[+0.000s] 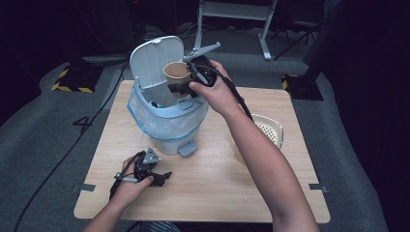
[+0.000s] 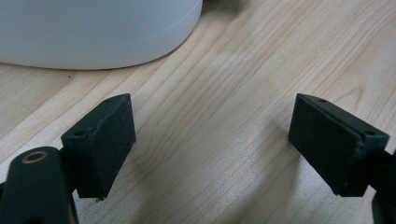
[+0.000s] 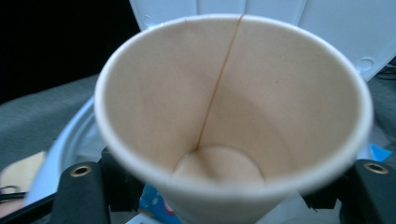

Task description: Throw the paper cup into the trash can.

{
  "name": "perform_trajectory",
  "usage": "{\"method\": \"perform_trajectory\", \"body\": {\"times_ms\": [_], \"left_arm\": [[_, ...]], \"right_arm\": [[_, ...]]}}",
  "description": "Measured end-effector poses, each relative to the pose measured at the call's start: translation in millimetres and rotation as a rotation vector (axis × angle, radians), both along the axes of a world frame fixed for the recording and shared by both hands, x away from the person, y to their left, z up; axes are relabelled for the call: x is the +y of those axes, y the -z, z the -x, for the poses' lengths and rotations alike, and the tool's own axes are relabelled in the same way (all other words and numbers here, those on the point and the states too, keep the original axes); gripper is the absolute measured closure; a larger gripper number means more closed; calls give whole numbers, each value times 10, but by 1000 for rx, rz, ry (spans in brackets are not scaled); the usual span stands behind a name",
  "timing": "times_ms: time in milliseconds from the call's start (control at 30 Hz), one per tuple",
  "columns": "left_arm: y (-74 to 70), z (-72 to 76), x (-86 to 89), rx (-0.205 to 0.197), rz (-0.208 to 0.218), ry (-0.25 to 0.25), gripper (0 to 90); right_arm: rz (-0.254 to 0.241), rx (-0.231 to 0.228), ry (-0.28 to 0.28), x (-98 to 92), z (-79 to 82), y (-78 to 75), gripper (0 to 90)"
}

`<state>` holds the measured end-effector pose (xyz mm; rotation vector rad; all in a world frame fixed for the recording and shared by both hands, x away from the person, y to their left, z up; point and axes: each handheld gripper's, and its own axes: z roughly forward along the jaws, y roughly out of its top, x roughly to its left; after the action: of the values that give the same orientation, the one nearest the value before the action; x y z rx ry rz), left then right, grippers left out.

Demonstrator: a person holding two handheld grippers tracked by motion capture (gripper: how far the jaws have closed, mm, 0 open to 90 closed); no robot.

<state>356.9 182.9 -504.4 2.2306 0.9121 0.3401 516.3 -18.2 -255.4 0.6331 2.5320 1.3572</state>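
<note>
Cup [image 1: 176, 72], paper, empty, was clamped between the jaws of my right gripper [image 1: 186, 83], held above the open bin [image 1: 167, 121] with its mouth toward the raised lid [image 1: 155, 60]. Judgement: best to bring the cup fully over the bag-lined opening and tip it down before releasing, so it cleared the rim. My left gripper [image 1: 162, 178], at 7 o'clock from the bin, rested on the table [image 1: 217, 183] with jaws apart, holding nothing. Count: one cup, one bin, one perforated dish [image 1: 269, 128] at 3 o'clock, two grippers.
</note>
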Motion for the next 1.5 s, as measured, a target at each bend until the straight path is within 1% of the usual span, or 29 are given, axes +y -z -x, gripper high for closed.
{"method": "perform_trajectory", "body": {"times_ms": [133, 333, 367, 433, 467, 567, 667, 867, 967, 1067, 1133, 1233, 1400, 1500], "left_arm": [[0, 0, 0, 0, 0, 1, 148], [0, 0, 0, 0, 0, 0, 148], [0, 0, 0, 0, 0, 0, 148], [0, 0, 0, 0, 0, 0, 148], [0, 0, 0, 0, 0, 0, 148], [0, 0, 0, 0, -1, 0, 148], [-1, -1, 1, 0, -1, 2, 148], [-1, -2, 2, 2, 1, 3, 148], [-2, -6, 5, 2, -1, 6, 147], [-1, -9, 10, 1, -1, 12, 147], [-1, -8, 10, 0, -1, 12, 148], [-1, -8, 10, 0, -1, 11, 147], [-1, -8, 10, 1, -1, 12, 147], [-1, -8, 10, 1, 0, 12, 147]], "right_arm": [[3, -22, 20, 53, -25, 7, 302], [10, -38, 35, 77, -68, 53, 293], [13, -46, 36, 81, -73, 60, 281], [13, -68, 48, 90, -69, 70, 194], [8, -89, 58, 101, -59, 80, 150], [0, -132, 65, 120, -19, 71, 156], [-9, -157, 66, 117, 24, 37, 160], [-14, -156, 59, 51, 90, -12, 177], [-23, -132, 47, -42, 140, -57, 208], [-22, -128, 42, -147, 186, -109, 209], [-23, -123, 29, -256, 237, -163, 214], [-23, -126, 17, -378, 290, -221, 226], [-41, -138, 14, -683, 399, -328, 238], [-53, -146, 28, -890, 464, -367, 246]]}}
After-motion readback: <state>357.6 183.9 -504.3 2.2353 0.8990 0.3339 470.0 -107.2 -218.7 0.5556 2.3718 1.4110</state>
